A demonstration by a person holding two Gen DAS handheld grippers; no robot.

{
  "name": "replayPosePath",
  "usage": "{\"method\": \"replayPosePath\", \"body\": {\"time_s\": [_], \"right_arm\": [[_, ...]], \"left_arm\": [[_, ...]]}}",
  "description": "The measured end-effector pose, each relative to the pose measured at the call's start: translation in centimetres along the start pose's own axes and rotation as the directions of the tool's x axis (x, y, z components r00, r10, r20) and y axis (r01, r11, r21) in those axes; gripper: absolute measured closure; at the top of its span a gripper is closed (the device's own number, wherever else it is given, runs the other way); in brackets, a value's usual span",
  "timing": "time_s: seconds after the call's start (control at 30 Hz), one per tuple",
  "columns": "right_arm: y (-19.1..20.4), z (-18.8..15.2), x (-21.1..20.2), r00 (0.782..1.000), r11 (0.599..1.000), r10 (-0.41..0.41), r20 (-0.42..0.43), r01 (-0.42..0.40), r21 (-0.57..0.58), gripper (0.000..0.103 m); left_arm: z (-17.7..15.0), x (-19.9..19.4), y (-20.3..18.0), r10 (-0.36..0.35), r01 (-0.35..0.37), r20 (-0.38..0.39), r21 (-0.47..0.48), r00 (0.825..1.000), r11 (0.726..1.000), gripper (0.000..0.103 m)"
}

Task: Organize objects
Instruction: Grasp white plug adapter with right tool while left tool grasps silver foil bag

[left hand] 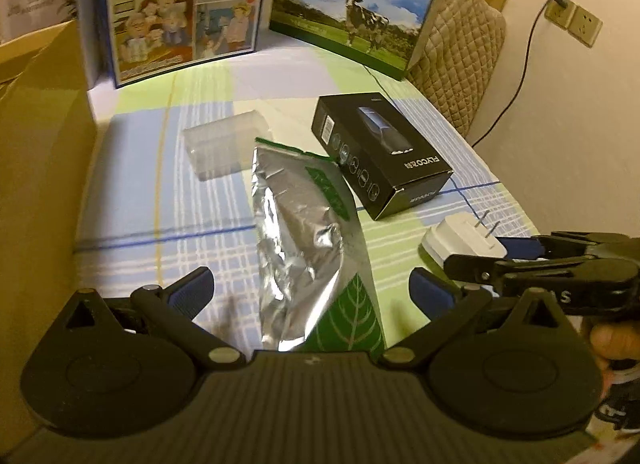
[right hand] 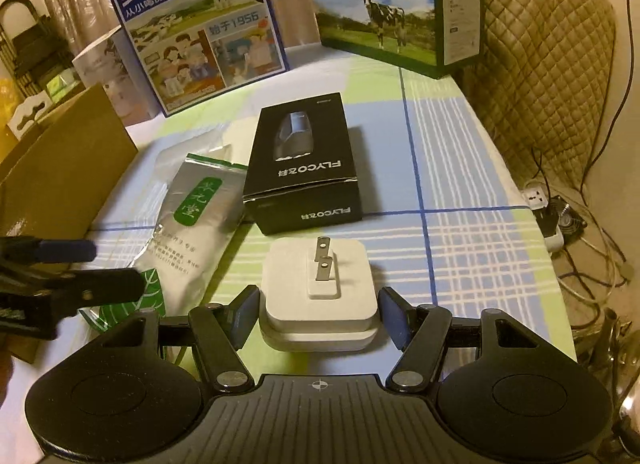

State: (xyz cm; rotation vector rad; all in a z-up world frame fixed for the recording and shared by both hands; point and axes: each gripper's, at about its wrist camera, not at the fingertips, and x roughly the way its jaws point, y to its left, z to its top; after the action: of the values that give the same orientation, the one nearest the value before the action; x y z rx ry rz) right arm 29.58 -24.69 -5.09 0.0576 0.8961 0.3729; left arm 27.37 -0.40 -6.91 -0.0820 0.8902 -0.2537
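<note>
Both tongs hang over the checked cloth of the surface [right hand: 472, 192] with fingers spread wide and nothing gripped. Left tongs [left hand: 310, 288] straddle the near end of a silver foil pouch [left hand: 304, 232] with green leaf print, which lies lengthwise between the blue pads without touching either. Right tongs [right hand: 318, 314] flank a white plug adapter [right hand: 320, 292], prongs up, each pad just beside its sides; whether they touch it cannot be told. Beyond the adapter lies a black FLYCO box [right hand: 300, 168], flat, just beside the pouch's far end. A clear plastic case [left hand: 226, 144] sits left of the pouch. A brown cardboard box [left hand: 36, 168] stands at the left edge. Farthest back stand two milk cartons, a blue one [right hand: 200, 28] and a cow-printed one [right hand: 384, 12].
</note>
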Motion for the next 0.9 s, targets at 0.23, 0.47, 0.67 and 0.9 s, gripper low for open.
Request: {"method": "replayPosePath", "body": {"time_s": [0.23, 0.47, 0.67, 0.9], "right_arm": [[0.0, 0.3, -0.2, 1.000, 1.000, -0.003, 0.003, 0.003, 0.024, 0.041], [0.1, 0.6, 0.1, 1.000, 1.000, 0.005, -0.002, -0.005, 0.028, 0.041], [0.5, 0.8, 0.4, 1.000, 1.000, 0.014, -0.005, -0.014, 0.022, 0.041], [1.0, 0.8, 0.5, 1.000, 0.999, 0.017, -0.004, -0.016, 0.031, 0.041]], "left_arm": [[1.1, 3.1, 0.4, -0.042, 0.041, -0.050, -0.024, 0.998, 0.999, 0.003], [1.6, 5.3, 0.5, -0.047, 0.048, -0.087, 0.015, 0.995, 0.999, 0.008], [2.0, 5.5, -0.7, -0.004, 0.014, -0.094, 0.105, 0.996, 0.994, 0.039], [1.4, 4.5, -1.0, -0.032, 0.050, -0.138, 0.128, 0.990, 0.990, 0.054]]}}
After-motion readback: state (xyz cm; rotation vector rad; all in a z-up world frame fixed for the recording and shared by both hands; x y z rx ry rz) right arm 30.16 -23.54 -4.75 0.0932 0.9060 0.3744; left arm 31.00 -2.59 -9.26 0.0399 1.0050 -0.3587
